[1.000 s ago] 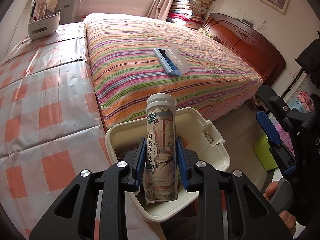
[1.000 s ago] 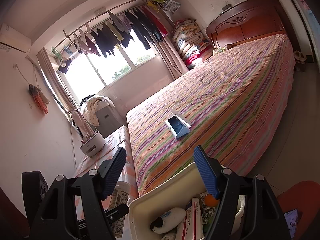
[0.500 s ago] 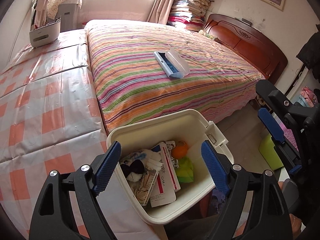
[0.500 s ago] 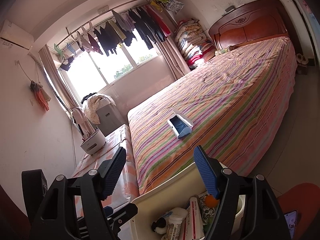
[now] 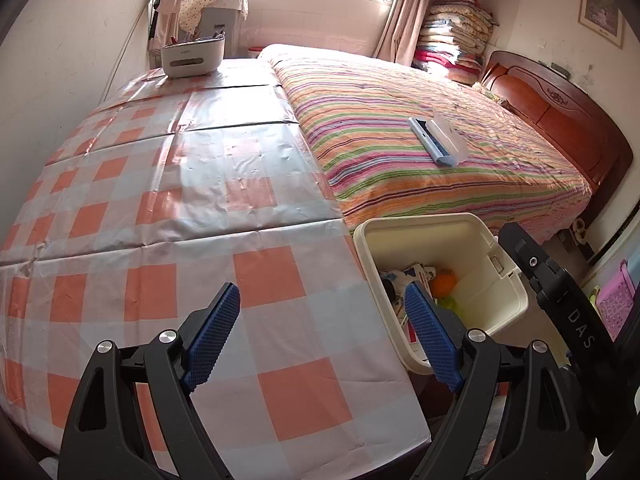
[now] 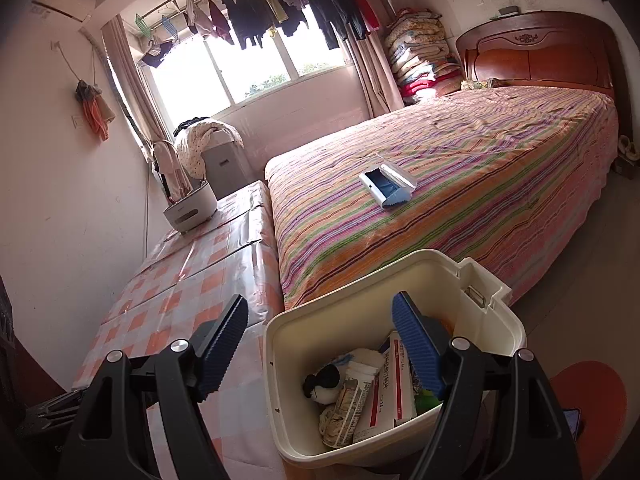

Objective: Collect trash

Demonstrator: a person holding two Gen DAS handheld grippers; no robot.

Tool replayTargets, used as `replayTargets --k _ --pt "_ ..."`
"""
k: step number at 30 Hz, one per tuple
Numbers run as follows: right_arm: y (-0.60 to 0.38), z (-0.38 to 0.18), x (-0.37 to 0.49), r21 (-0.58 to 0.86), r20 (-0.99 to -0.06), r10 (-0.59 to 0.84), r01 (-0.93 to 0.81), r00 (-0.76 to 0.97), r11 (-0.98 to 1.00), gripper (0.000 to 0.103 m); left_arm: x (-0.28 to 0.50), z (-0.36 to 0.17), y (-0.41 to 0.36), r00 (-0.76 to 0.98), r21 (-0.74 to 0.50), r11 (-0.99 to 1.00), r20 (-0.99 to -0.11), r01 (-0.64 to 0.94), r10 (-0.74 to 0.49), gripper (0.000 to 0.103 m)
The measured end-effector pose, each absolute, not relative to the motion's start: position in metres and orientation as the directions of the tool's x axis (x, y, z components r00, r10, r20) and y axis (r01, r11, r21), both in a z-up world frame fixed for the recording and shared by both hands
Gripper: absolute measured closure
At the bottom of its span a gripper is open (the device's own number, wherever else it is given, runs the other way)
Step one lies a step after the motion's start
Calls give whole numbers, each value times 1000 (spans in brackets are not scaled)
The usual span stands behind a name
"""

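Observation:
A cream trash bin point(image 6: 352, 320) stands at the table's right edge, in front of the bed. Inside lie a patterned tea bottle point(image 6: 352, 396) with a white cap, a red-and-white box point(image 6: 390, 388) and other scraps. An orange piece point(image 5: 444, 282) shows in the left wrist view. My left gripper point(image 5: 322, 332) hovers over the checked tablecloth point(image 5: 200, 208), just left of the bin point(image 5: 432, 248); its jaws are opening with nothing between them. My right gripper point(image 6: 320, 344) hangs above the bin's near left rim, jaws opening and empty.
A blue-and-white case point(image 5: 438, 140) lies on the striped bed point(image 5: 400, 92). A white organizer point(image 5: 192, 56) stands at the table's far end by the wall. The right gripper's black body point(image 5: 560, 300) shows beside the bin. An orange stool point(image 6: 592, 396) is at the lower right.
The left gripper let the tea bottle go into the bin, opened wide and swung left over the table. The right gripper dipped toward the bin and its jaws widened slightly.

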State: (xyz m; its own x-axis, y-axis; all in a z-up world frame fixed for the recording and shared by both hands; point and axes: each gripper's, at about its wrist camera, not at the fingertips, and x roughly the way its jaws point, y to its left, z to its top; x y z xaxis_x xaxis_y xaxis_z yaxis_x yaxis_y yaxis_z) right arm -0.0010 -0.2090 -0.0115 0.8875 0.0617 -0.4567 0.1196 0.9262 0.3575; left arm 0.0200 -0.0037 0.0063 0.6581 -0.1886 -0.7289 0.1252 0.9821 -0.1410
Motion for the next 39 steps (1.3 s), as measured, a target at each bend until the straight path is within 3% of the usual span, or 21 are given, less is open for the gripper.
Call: replayTargets --k 6,18,39 --pt "-180 -16 -7 299 -503 75 92 861 950 30 -2 11 16 683 -68 994 -722 86 -109 20" --pt "-139 -18 -12 148 -587 37 62 809 987 30 -24 20 42 719 -34 998 -693 46 -57 20" --pt "-109 -10 8 36 -625 -28 65 780 997 30 -21 23 84 717 -45 998 -697 -43 -1 20"
